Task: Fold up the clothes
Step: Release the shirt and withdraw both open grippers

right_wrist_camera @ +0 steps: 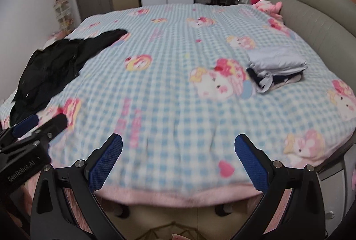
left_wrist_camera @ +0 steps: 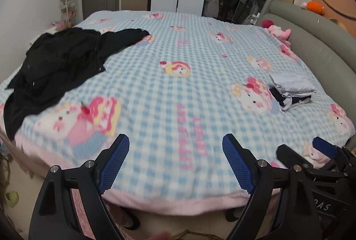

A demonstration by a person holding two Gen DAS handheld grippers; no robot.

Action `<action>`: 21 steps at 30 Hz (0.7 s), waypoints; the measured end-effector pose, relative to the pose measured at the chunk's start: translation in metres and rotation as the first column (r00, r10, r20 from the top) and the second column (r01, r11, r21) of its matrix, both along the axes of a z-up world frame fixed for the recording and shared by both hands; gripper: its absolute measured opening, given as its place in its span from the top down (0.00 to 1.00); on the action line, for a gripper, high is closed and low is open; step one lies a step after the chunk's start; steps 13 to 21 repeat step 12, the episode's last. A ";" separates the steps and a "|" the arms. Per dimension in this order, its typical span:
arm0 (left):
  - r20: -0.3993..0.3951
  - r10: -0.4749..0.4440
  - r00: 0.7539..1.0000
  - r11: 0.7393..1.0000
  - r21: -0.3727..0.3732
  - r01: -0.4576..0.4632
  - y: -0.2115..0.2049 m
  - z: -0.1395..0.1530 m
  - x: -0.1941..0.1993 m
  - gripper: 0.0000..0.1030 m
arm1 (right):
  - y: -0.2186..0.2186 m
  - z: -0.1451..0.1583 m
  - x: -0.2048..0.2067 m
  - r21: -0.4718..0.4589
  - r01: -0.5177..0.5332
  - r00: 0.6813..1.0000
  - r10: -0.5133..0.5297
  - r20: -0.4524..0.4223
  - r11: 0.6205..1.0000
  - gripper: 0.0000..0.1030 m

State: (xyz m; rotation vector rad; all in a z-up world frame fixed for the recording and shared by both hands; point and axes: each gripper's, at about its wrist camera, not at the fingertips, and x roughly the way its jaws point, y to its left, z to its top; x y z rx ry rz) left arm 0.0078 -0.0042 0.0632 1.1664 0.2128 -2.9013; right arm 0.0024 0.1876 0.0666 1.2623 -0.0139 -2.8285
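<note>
Black garment [left_wrist_camera: 55,62], pale-blue folded stack [left_wrist_camera: 291,88] on blue-white checked, pink-cartoon blanket [left_wrist_camera: 178,84]; blue-padded black tongs [left_wrist_camera: 175,164].

A black garment [left_wrist_camera: 55,66] lies crumpled at the left of the checked blanket [left_wrist_camera: 173,75]; folded clothes [left_wrist_camera: 291,91] sit at the right. The left gripper [left_wrist_camera: 175,160] hangs empty, fingers spread.
</note>
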 end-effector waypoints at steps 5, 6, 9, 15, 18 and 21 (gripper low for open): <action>-0.054 0.058 0.997 0.998 0.006 -0.057 -0.004 0.000 0.020 0.15 | -0.012 0.000 0.017 0.025 -0.028 0.999 0.029 -0.030 0.999 0.01; -0.050 0.050 0.997 0.999 0.008 -0.050 -0.005 0.000 0.021 0.15 | -0.012 0.002 0.019 0.027 -0.027 0.999 0.028 -0.040 0.999 0.01; -0.066 0.052 0.996 0.999 0.005 -0.052 -0.007 0.005 0.025 0.15 | -0.010 0.008 0.022 0.027 -0.018 0.998 0.020 -0.063 0.999 0.01; -0.081 0.053 0.995 0.999 0.013 -0.053 -0.009 0.008 0.029 0.15 | -0.008 0.013 0.025 0.023 -0.009 0.997 0.011 -0.081 1.000 0.01; -0.081 0.053 0.995 0.999 0.013 -0.053 -0.009 0.008 0.029 0.15 | -0.008 0.013 0.025 0.023 -0.009 0.997 0.011 -0.081 1.000 0.01; -0.081 0.053 0.995 0.999 0.013 -0.053 -0.009 0.008 0.029 0.15 | -0.008 0.013 0.025 0.023 -0.009 0.997 0.011 -0.081 1.000 0.01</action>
